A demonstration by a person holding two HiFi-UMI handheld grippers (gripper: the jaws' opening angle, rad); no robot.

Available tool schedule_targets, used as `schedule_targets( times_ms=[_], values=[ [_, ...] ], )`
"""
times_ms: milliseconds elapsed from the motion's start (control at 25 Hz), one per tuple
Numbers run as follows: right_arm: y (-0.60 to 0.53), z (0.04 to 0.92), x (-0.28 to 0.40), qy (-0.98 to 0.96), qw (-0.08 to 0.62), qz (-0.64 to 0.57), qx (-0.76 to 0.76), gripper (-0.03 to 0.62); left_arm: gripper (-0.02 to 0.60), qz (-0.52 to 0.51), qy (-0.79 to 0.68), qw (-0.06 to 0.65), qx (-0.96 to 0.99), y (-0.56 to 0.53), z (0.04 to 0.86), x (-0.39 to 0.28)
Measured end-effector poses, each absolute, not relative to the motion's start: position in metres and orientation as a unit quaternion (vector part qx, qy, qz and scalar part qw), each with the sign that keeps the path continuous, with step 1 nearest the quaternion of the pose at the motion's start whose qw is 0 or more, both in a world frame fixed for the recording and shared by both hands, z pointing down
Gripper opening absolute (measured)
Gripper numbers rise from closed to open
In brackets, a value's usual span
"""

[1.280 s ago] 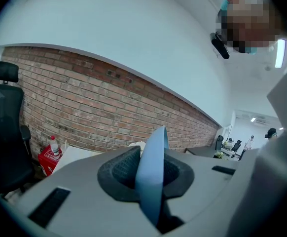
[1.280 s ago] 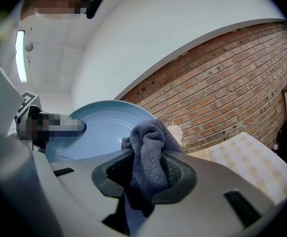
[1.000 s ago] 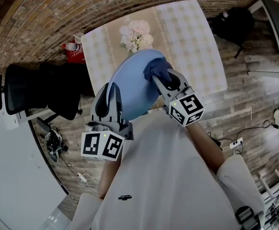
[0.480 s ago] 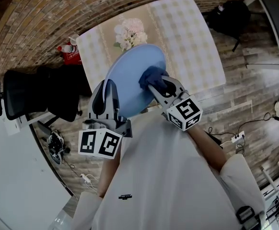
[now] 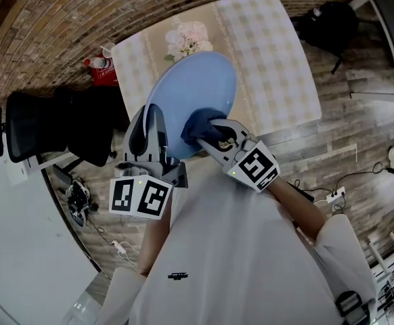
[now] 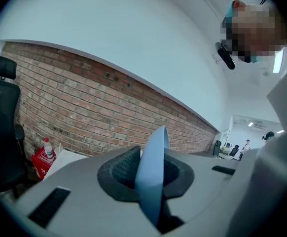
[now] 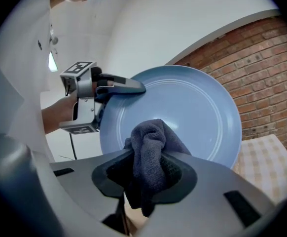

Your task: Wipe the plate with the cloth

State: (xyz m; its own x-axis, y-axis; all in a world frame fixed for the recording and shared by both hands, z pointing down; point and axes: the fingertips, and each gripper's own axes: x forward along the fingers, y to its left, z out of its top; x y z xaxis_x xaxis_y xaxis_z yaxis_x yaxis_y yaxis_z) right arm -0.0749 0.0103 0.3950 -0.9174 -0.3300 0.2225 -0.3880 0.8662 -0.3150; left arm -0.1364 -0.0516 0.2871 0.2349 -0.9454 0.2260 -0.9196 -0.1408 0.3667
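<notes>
A light blue plate [image 5: 195,93] is held up off the table, tilted on edge. My left gripper [image 5: 151,135] is shut on its lower left rim; in the left gripper view the plate [image 6: 151,174] shows edge-on between the jaws. My right gripper [image 5: 209,135] is shut on a dark blue cloth [image 5: 198,126], which presses against the plate's lower face. In the right gripper view the cloth [image 7: 151,157] bunches between the jaws against the plate [image 7: 183,107], and the left gripper [image 7: 128,86] clamps the rim at upper left.
Below the plate stands a table with a checked cloth [image 5: 271,46] and a bunch of pale flowers [image 5: 189,40]. A red box with a bottle [image 5: 101,70] sits at the table's left end. A black office chair [image 5: 48,124] stands at left. A brick wall [image 6: 84,107] lies beyond.
My right gripper has drawn the cloth down across the plate, from its upper right part to its lower edge. The left gripper still holds the rim in about the same place.
</notes>
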Motion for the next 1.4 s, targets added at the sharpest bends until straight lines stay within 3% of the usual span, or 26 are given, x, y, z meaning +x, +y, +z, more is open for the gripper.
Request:
schedule_targets(
  times_ms=[640,1400],
  values=[
    [0.037,0.366,-0.097,-0.983,0.061,0.143,0.100,0.117,0.048,-0.026,-0.615,0.223,0.756,-0.050,0.296,-0.125],
    [0.020,0.343,-0.095,-0.983,0.024,0.131,0.125,0.117,0.048,0.001,-0.611,0.227,0.758,-0.034,0.314,-0.113]
  ],
)
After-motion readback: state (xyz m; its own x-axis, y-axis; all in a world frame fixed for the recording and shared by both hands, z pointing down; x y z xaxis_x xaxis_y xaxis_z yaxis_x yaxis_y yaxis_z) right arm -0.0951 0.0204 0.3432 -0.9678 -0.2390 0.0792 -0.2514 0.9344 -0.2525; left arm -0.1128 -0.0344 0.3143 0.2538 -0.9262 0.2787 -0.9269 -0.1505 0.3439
